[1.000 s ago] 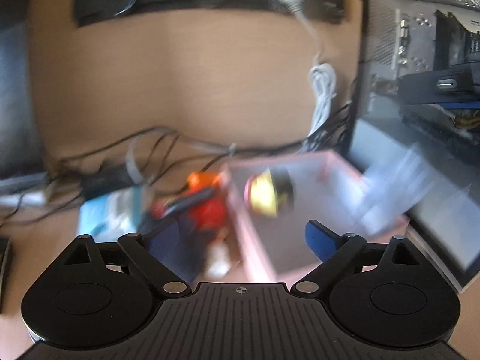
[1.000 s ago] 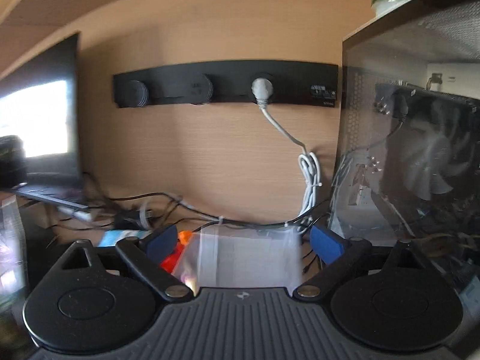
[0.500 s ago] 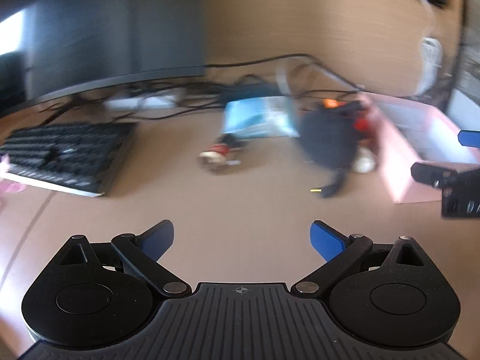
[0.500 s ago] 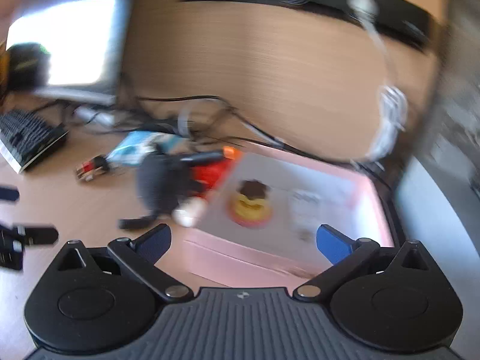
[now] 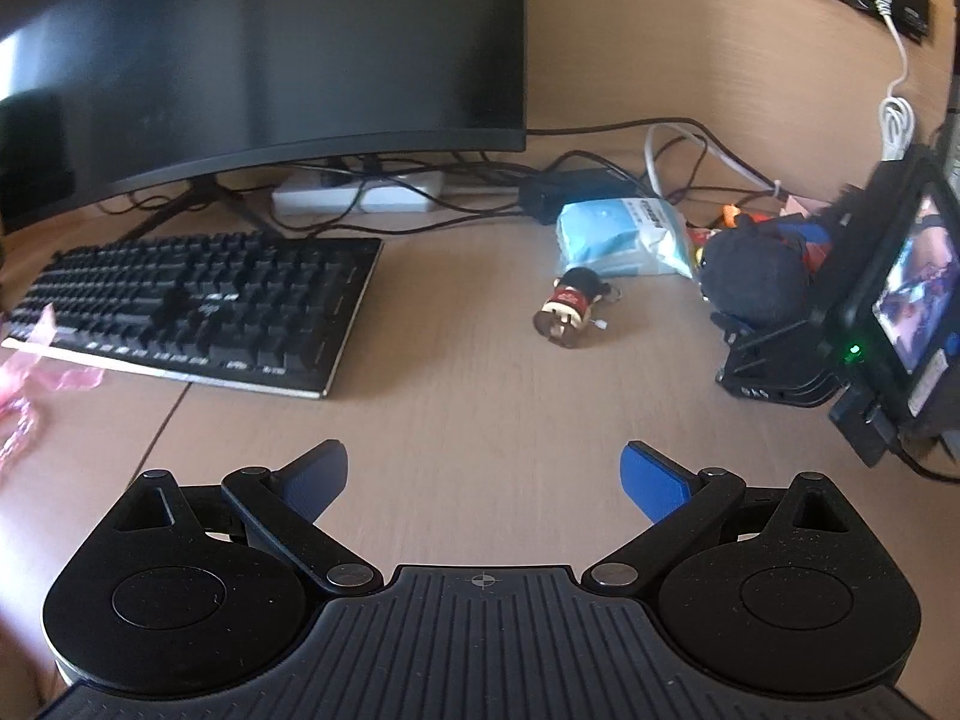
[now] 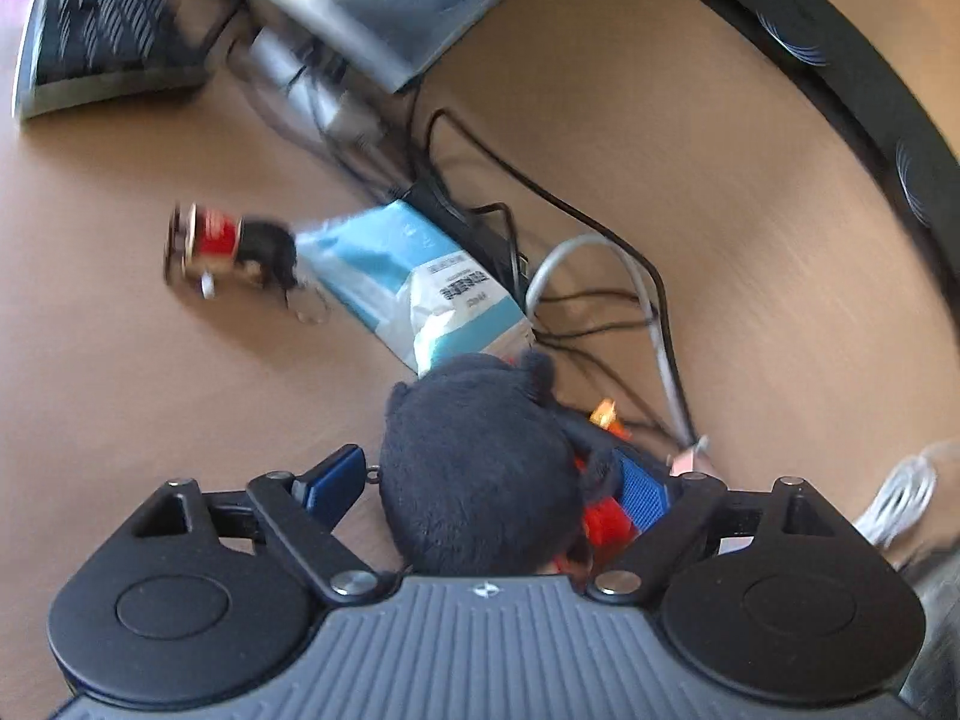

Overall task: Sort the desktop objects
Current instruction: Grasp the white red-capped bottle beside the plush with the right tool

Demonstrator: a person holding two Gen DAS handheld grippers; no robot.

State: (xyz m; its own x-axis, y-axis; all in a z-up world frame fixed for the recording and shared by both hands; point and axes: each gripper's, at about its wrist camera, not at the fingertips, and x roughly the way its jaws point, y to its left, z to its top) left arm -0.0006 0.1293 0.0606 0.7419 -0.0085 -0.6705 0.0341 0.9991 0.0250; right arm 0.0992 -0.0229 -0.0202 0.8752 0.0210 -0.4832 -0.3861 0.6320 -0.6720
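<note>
Left wrist view, left to right: a pink plastic scrap [image 5: 36,360] lies at the left edge of the desk [image 5: 480,396]; a black keyboard [image 5: 198,306] sits in front of the dark monitor [image 5: 264,48]; a white power strip [image 5: 360,195] lies under the monitor's right end. Your left gripper [image 5: 483,477] hovers over bare desk with its jaws spread wide and nothing between them. Farther right, a small red-and-black figurine [image 5: 570,309] lies on its side, just in front of a blue tissue pack [image 5: 621,237]. The black plush toy [image 5: 753,282] rests near the right edge, with your right gripper [image 6: 489,483] directly over it.

Right wrist view: your right gripper's blue fingers [image 6: 333,474] straddle the plush toy, jaws parted on either side; whether the pads touch it cannot be told. Red and orange items [image 6: 606,525] lie against the toy's right side.
</note>
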